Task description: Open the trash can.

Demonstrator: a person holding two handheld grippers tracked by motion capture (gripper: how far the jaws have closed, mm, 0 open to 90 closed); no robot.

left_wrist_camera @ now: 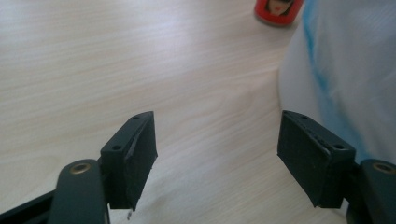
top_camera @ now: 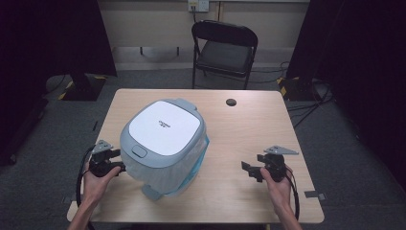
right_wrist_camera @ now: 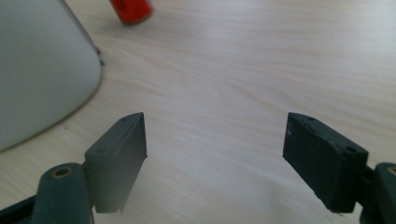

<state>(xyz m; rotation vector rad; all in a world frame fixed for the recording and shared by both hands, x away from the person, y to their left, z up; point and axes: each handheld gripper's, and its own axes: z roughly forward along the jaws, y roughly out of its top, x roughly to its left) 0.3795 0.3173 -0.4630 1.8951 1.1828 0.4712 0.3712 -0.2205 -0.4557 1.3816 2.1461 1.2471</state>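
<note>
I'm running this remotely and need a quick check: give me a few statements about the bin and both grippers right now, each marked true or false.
1. The lid of the bin is closed. True.
2. The right gripper grips the bin. False: it is off to the side over bare table, its jaws apart with nothing between them.
3. The left gripper is close beside the bin's side, jaws apart around nothing. True.
4. The bin has a light liner bag with blue trim showing under the lid. True.
5. The bin lies tipped on its side. False: it stands upright, lid facing up.
6. A chair stands on the table. False: it stands on the floor beyond the far edge.
</note>
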